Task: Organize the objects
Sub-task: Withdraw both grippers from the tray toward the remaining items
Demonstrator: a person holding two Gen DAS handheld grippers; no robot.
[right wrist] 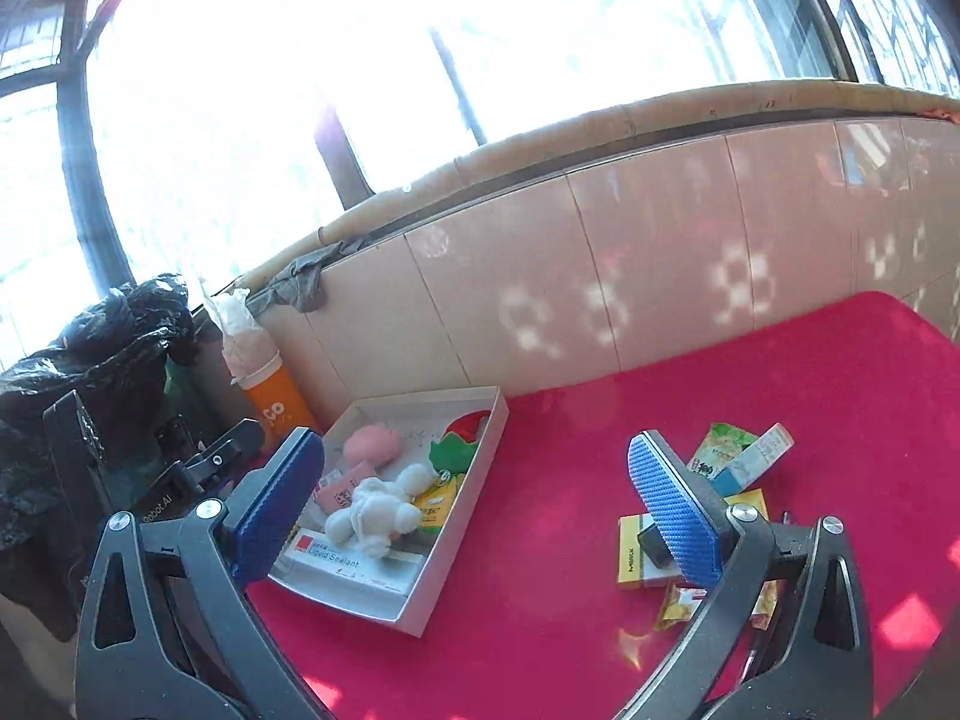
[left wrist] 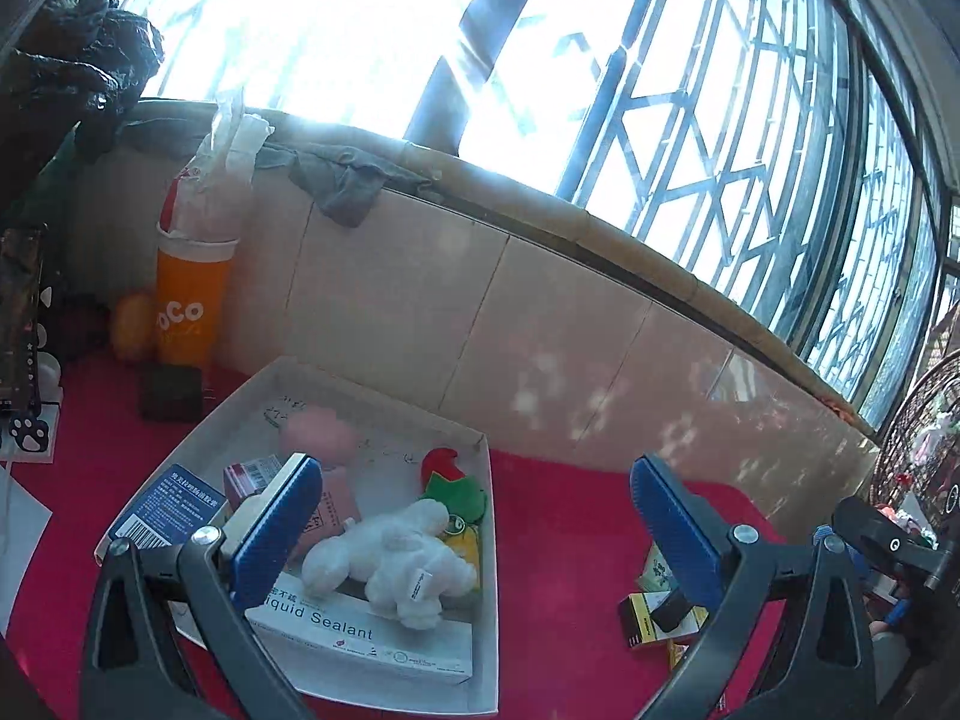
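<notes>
Left gripper (left wrist: 474, 516), right gripper (right wrist: 474, 498) spread, empty; box (left wrist: 360, 636) reads "Liquid Sealant".

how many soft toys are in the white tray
3: a white plush in the tray's middle, a pink one behind it, and a red-green one toward the far right corner. Others may be hidden.

red tablecloth (right wrist: 600, 630), white plush toy (right wrist: 372, 513), perhaps pink pouch (right wrist: 372, 444)

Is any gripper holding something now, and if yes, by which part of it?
Nothing is held. The left gripper and the right gripper both have wide-open jaws with nothing between the pads. The white plush lies in the tray.
</notes>
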